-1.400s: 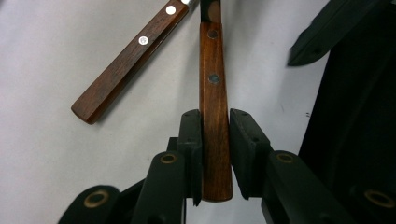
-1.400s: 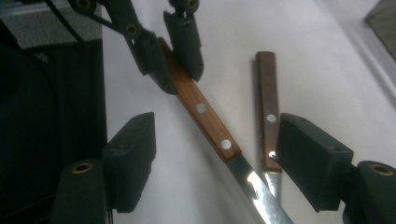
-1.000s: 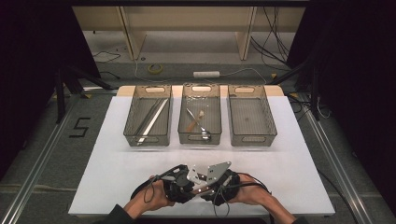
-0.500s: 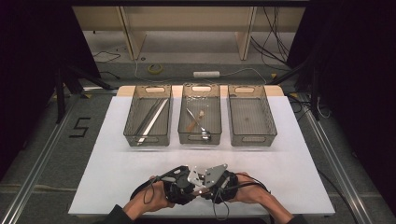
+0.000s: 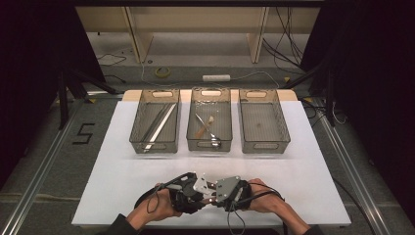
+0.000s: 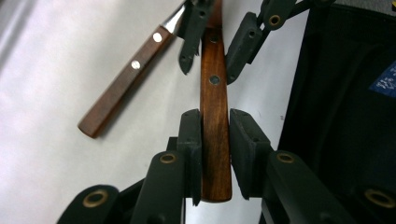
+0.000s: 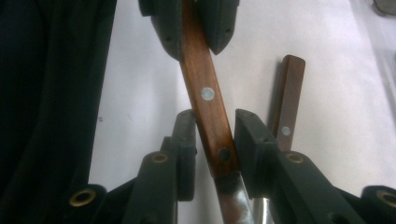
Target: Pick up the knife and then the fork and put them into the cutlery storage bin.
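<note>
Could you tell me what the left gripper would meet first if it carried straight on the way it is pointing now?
Most likely the right gripper, facing it along the same wooden knife handle that the left gripper holds.

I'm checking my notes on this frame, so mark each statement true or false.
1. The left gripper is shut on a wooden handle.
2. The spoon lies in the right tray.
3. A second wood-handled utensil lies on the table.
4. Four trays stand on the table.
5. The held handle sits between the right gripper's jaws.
1. True: the left gripper clamps the wooden handle.
2. False: the spoon lies in the middle tray; the right tray looks bare.
3. True: the second utensil lies on the table beside the held one.
4. False: three trays stand there.
5. True: the right gripper has the handle between its jaws, which have just been closing.
</note>
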### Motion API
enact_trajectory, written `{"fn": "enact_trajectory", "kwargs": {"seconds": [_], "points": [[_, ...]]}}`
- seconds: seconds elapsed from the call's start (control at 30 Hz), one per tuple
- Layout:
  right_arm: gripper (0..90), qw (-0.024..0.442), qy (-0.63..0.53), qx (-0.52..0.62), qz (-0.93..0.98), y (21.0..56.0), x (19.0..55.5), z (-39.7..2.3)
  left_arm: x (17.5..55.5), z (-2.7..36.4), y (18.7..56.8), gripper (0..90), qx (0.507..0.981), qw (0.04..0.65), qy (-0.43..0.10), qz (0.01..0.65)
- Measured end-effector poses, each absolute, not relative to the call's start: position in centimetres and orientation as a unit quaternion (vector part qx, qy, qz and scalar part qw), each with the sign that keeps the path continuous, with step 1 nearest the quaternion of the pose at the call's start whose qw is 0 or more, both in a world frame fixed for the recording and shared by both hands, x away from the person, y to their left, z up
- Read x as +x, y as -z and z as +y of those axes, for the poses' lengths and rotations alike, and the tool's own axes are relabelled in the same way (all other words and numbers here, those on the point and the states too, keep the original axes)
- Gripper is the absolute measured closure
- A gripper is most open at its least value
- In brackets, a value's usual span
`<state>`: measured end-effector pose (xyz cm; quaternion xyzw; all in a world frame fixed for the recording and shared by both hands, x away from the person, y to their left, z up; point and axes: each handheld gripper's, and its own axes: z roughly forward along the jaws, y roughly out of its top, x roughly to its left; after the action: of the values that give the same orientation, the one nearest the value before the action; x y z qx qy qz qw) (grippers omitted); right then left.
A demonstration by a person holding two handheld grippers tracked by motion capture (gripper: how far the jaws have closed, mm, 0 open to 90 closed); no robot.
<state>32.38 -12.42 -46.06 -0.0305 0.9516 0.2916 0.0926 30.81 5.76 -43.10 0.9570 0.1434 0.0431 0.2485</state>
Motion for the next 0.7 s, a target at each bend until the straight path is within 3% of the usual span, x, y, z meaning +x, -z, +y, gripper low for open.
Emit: {"fn": "enact_trajectory", "kwargs": {"seconds": [0.27,0.47,0.7], "points": [[77.5,0.101,-0.292,-0.037,0.95,45.3,32.0,-12.6,31.3,6.6,42.5,68.7,0.941,0.295,-0.055,0.156],[77.7,0.109,-0.291,-0.031,0.95,44.6,32.2,-13.1,31.6,7.5,41.9,41.4,0.925,0.324,-0.073,0.182],[77.7,0.125,-0.291,-0.018,0.948,43.9,32.8,-14.2,32.0,9.3,41.6,26.5,0.892,0.383,-0.086,0.224]]}}
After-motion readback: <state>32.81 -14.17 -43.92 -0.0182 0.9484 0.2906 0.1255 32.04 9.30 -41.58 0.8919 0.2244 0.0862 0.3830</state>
